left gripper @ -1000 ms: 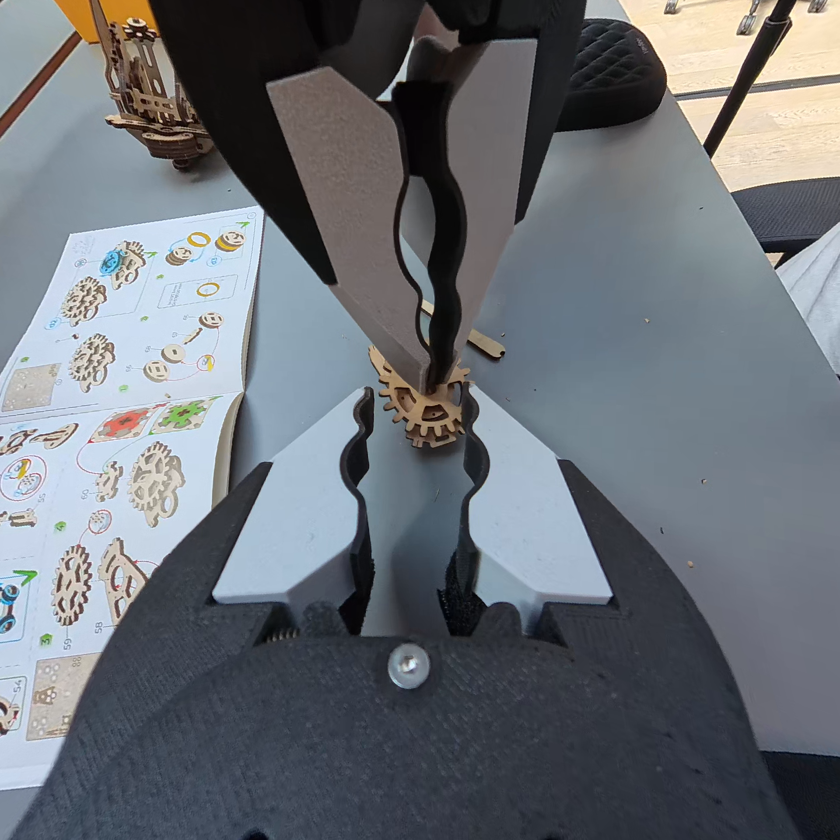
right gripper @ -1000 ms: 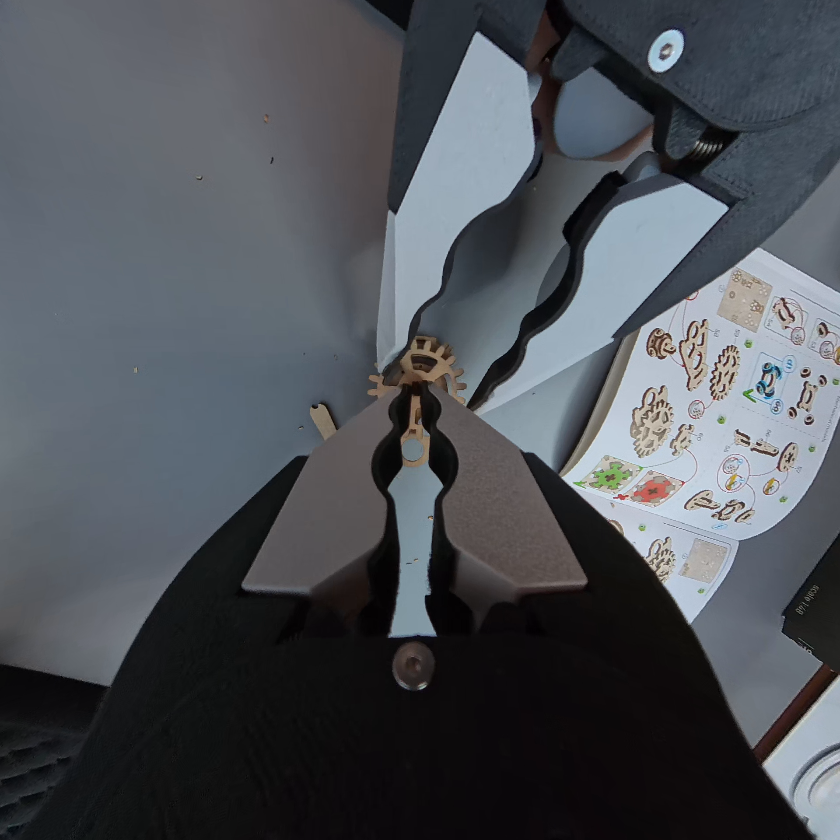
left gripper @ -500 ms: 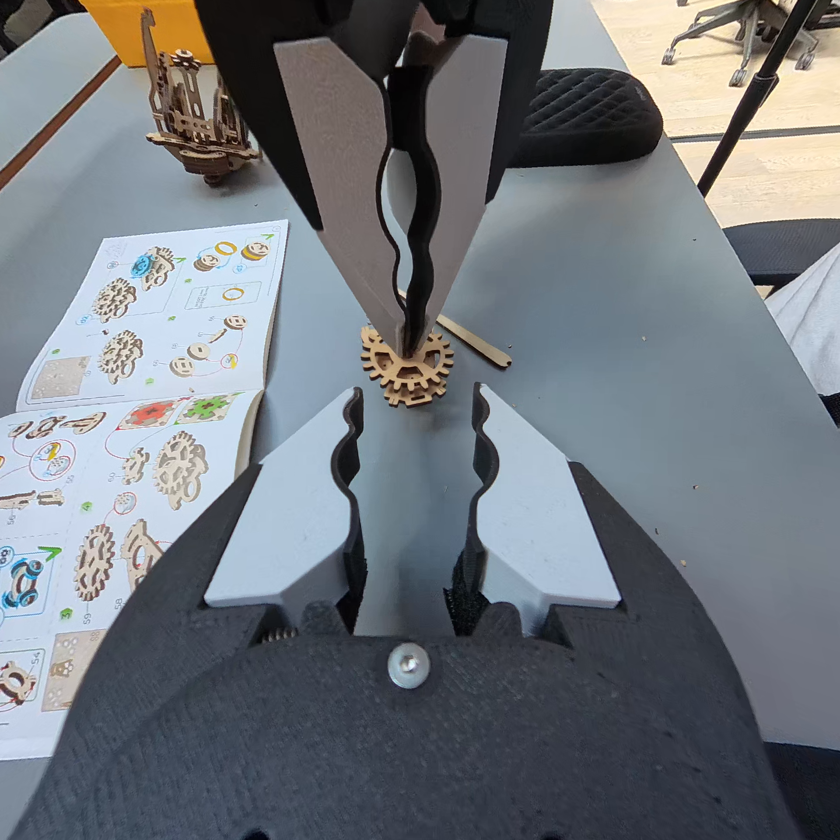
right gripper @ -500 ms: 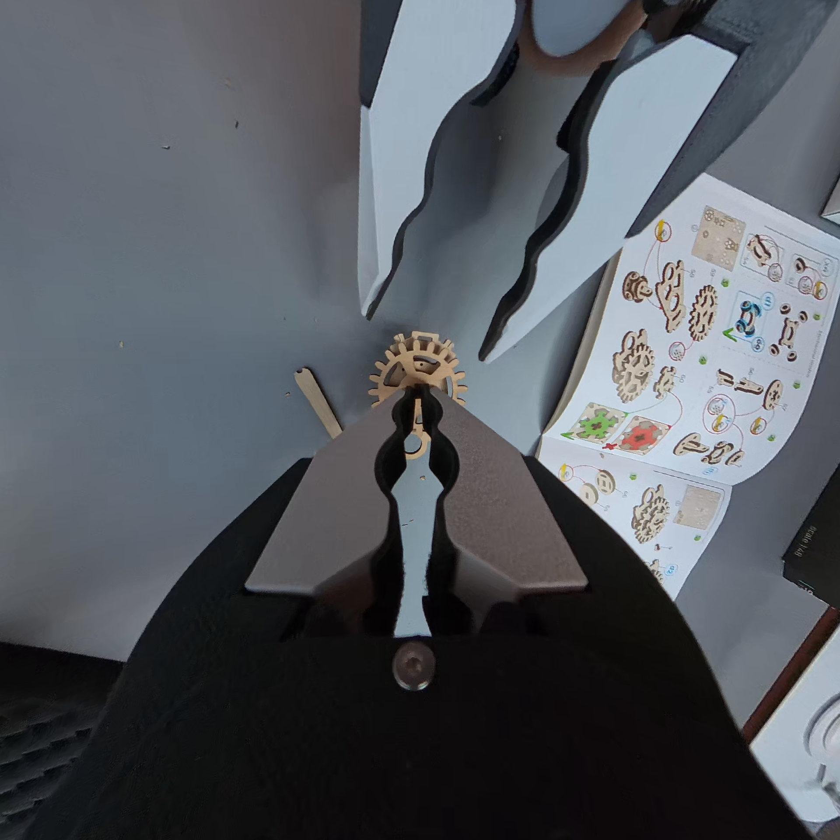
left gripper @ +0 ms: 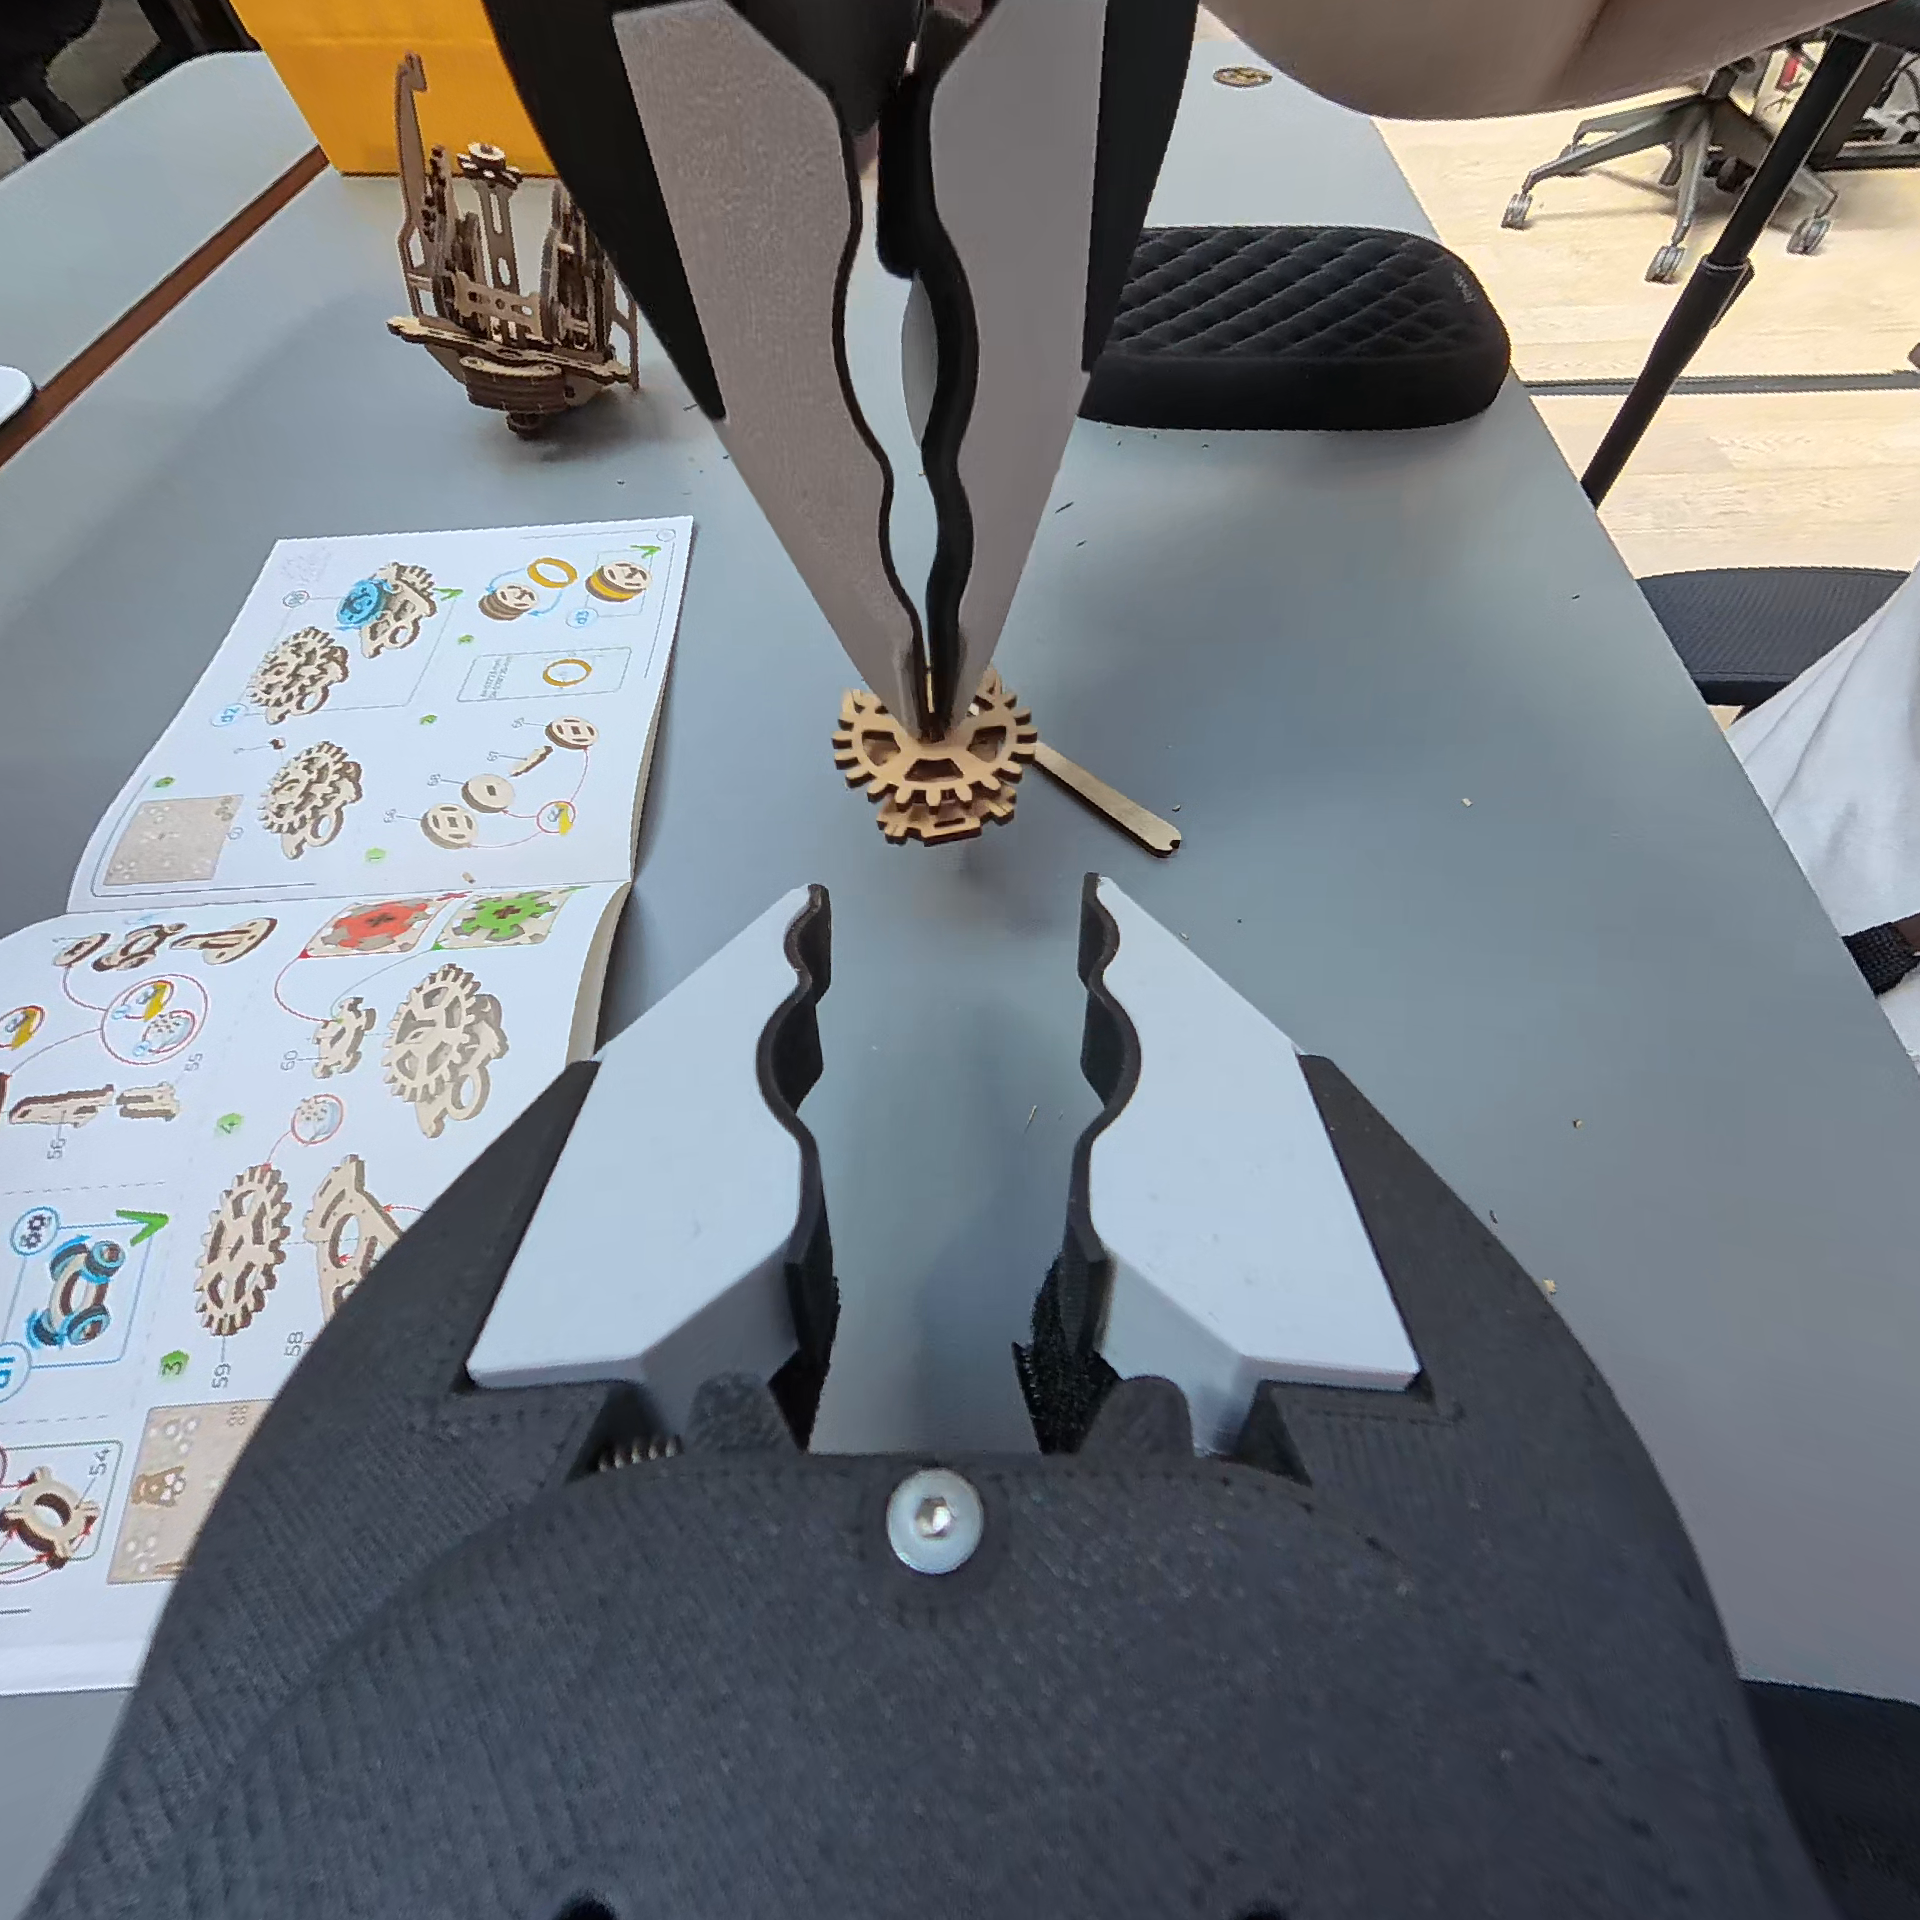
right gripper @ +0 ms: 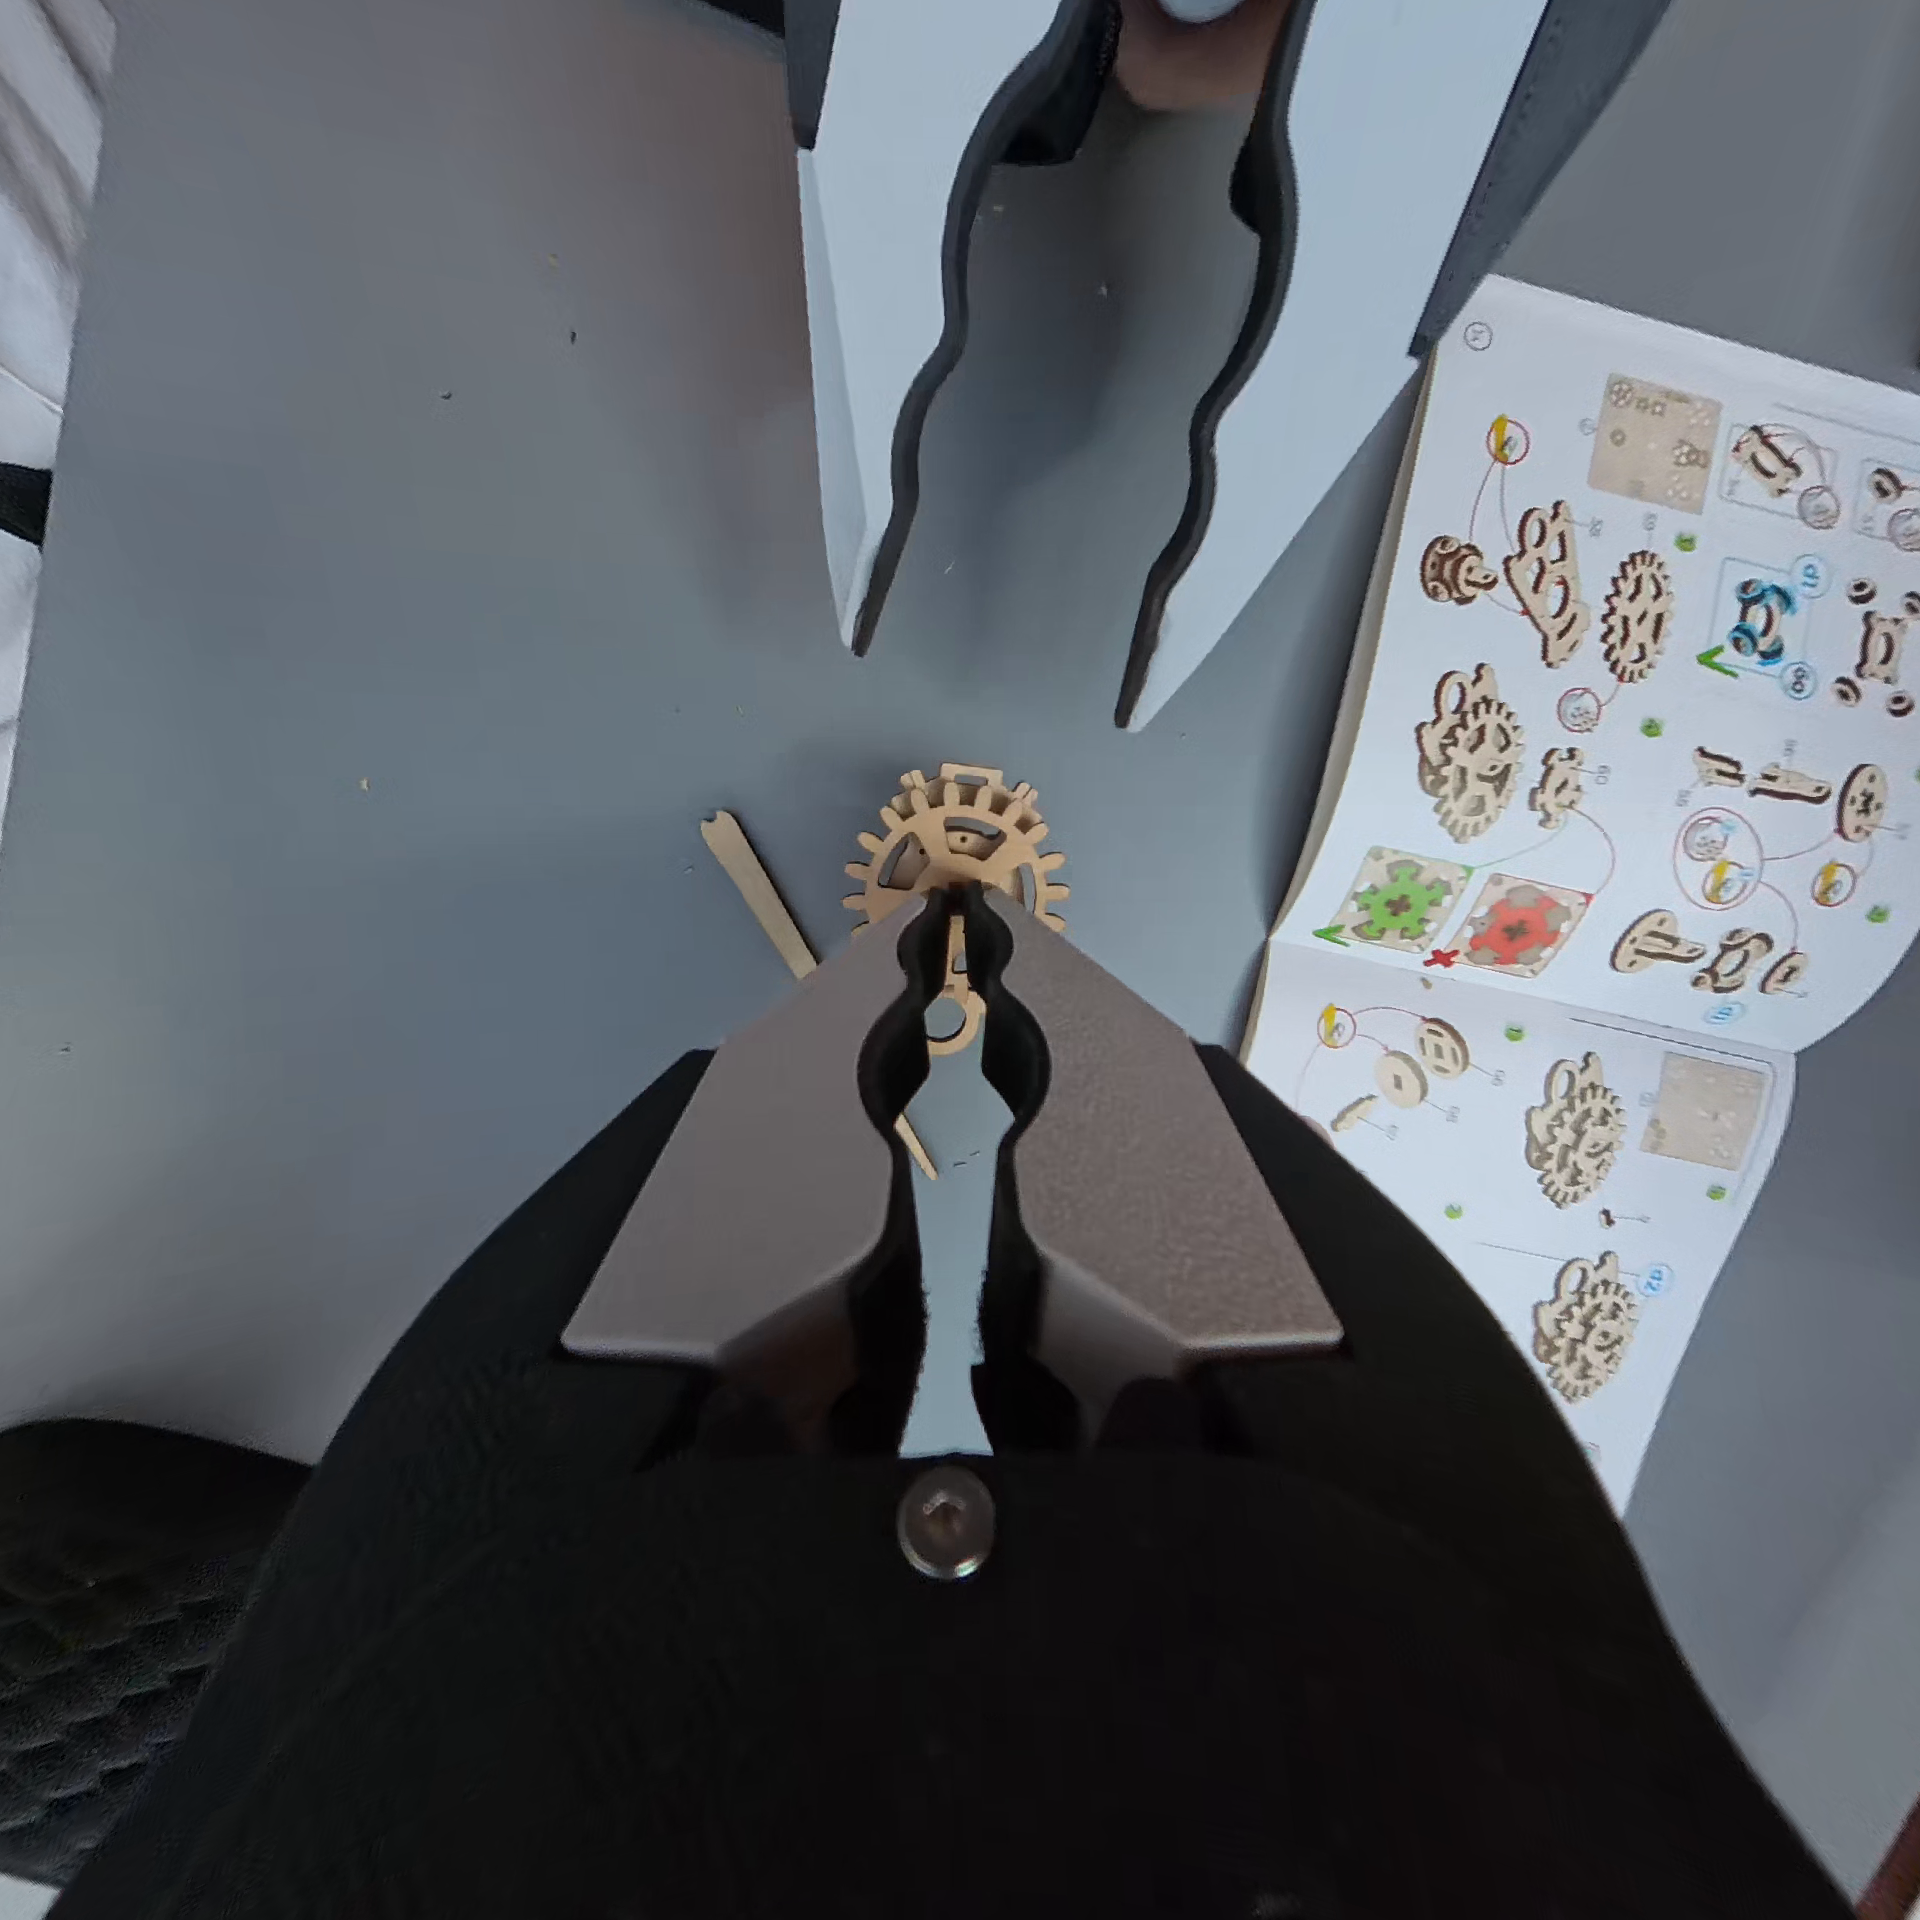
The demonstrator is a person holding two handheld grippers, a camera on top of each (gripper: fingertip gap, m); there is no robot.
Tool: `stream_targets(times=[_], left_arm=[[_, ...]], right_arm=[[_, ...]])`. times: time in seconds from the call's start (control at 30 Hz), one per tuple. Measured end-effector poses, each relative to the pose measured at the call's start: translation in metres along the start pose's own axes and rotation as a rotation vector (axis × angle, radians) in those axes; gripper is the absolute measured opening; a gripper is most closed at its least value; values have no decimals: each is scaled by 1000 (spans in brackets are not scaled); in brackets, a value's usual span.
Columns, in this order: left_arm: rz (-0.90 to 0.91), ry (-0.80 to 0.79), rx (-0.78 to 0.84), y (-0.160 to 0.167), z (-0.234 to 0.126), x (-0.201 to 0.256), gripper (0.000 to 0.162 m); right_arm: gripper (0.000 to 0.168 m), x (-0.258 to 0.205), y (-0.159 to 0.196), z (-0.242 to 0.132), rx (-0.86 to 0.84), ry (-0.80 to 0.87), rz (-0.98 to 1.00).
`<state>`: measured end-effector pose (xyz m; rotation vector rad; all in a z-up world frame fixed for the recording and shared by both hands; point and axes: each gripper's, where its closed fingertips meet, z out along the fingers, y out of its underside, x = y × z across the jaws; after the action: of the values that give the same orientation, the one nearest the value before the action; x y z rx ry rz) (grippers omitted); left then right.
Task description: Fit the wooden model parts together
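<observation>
Over the gear stack (right gripper: 956, 847), right claw (right gripper: 957, 914) pinching a small wooden pin (right gripper: 951, 1003); left claw (left gripper: 951, 904) spread, empty.

A grey table (left gripper: 1403, 727) fills most of the scene, with a black quilted chair seat (left gripper: 1299, 322) at its far edge. Beyond lies a pale wood floor (left gripper: 1662, 343) in bright light, where a grey swivel chair (left gripper: 1683, 156) stands behind a black tripod leg (left gripper: 1704, 291).

The left wrist view looks low and forward across the grey surface (left gripper: 1455, 727) from behind its claw (left gripper: 951, 904), while the right wrist view faces it, steeply down and close, both sharing the wooden gear (left gripper: 935, 764) and open booklet (right gripper: 1621, 831).
</observation>
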<state>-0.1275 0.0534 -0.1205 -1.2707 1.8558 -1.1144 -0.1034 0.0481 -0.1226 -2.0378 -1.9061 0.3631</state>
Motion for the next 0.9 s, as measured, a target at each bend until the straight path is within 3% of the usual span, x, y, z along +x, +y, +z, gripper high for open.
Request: stream_targets(times=[0.03, 0.37, 0.4, 0.43, 0.9], left_arm=[[0, 1, 1, 0, 0, 0, 46], [-10, -5, 2, 0, -1, -2, 46], [-11, -5, 3, 0, -1, -2, 46], [-13, -5, 3, 0, -1, -2, 46], [-11, -11, 1, 0, -1, -3, 47]], right_arm=[[1, 0, 13, 9, -55, -14, 23], [1, -1, 9, 2, -34, 45, -8], [10, -1, 22, 10, -104, 31, 7], [0, -2, 13, 9, -43, 17, 21], [1, 1, 16, -2, -85, 79, 19]])
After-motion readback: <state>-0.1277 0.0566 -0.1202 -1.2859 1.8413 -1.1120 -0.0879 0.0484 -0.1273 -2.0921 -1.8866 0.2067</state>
